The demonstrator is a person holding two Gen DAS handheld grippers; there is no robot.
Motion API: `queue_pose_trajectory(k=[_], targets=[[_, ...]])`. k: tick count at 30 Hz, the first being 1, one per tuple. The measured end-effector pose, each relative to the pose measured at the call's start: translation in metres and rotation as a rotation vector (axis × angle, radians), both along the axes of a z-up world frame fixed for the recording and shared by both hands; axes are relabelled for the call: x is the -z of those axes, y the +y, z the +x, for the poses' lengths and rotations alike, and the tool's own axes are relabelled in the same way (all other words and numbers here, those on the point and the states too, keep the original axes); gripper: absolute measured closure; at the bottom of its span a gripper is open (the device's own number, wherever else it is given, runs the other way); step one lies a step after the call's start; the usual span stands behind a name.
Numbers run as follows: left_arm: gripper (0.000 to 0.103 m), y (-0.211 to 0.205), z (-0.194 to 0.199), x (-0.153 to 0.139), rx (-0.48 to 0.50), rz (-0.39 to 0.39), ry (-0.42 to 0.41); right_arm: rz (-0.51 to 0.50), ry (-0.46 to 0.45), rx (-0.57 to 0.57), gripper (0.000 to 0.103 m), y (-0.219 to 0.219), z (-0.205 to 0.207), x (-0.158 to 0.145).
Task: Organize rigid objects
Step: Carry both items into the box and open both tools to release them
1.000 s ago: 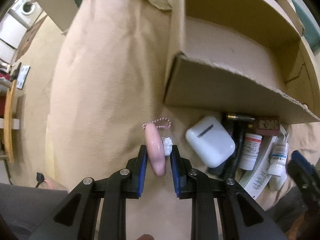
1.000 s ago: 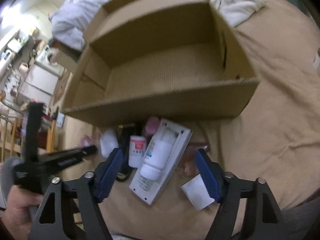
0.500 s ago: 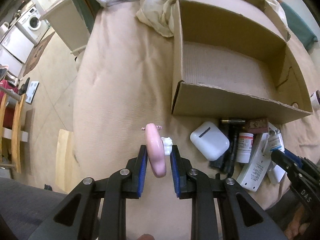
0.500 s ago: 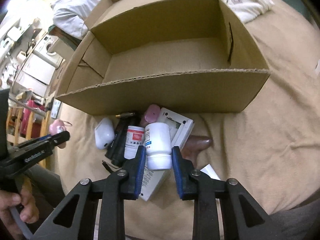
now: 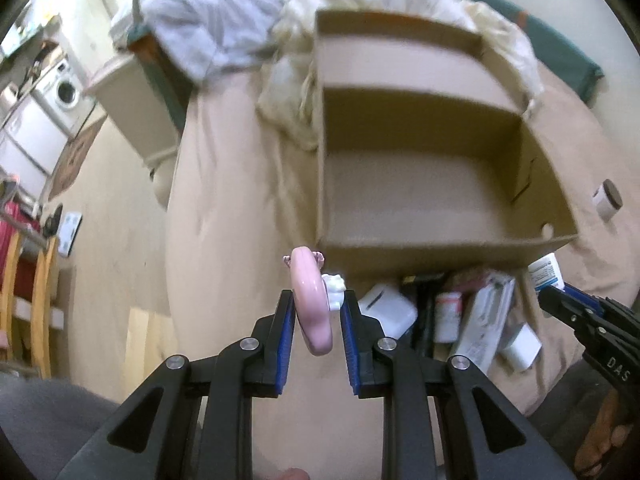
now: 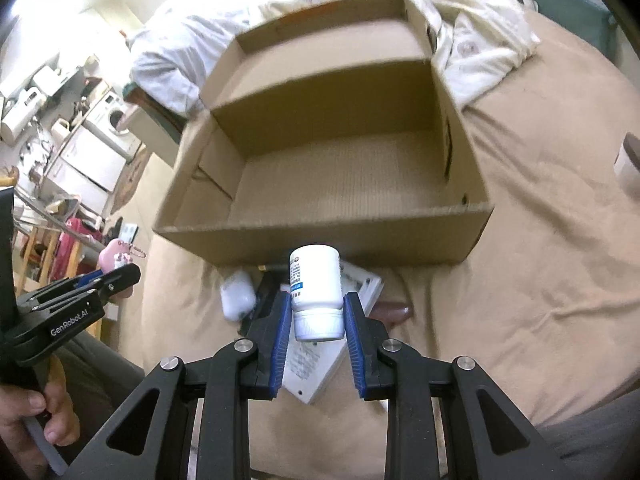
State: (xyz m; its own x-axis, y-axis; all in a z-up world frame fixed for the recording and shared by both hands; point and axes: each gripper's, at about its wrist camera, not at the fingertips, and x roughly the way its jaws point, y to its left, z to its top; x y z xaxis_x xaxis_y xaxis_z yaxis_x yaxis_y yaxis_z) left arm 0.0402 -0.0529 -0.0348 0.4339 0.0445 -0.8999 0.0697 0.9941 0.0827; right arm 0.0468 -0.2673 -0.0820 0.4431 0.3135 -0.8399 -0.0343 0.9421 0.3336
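Cardboard box interior bare, open above; near wall mid-frame bars entry; clutter pile crowds bed below.

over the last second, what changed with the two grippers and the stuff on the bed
The right gripper closed on the white bottle and lifted it off the pile. The left gripper, holding the pink charm throughout, rose toward the box. The box and the remaining pile stayed put.

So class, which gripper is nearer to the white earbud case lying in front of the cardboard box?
Left. The left gripper, holding the pink charm, hangs just beside the white earbud case. The right gripper, clamping the white bottle, sits further along the pile.
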Motion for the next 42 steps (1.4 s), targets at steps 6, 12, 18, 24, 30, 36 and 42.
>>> queue_pose_trajectory(k=[6,12,18,24,30,36,42], targets=[[0.082,-0.018,0.032,-0.03,0.056,0.004,-0.076,-0.003,-0.082,0.006,0.075,-0.012,0.019,-0.032],[0.082,-0.034,0.073,-0.042,0.1,-0.014,-0.116,-0.016,-0.14,0.015,0.075,-0.02,0.055,-0.053],[0.082,-0.055,0.106,-0.025,0.147,0.008,-0.116,-0.042,-0.13,0.015,0.075,-0.02,0.093,-0.039],[0.082,-0.062,0.121,0.021,0.166,0.004,-0.014,-0.051,-0.048,-0.002,0.075,-0.016,0.11,-0.001],[0.082,-0.063,0.131,0.058,0.151,0.042,0.055,-0.073,0.033,-0.028,0.075,-0.009,0.119,0.025],[0.082,-0.067,0.132,0.075,0.151,0.078,0.078,-0.107,0.086,-0.042,0.075,-0.004,0.12,0.043],[0.082,-0.068,0.131,0.079,0.156,0.102,0.079,-0.118,0.122,-0.037,0.075,-0.002,0.126,0.05]])
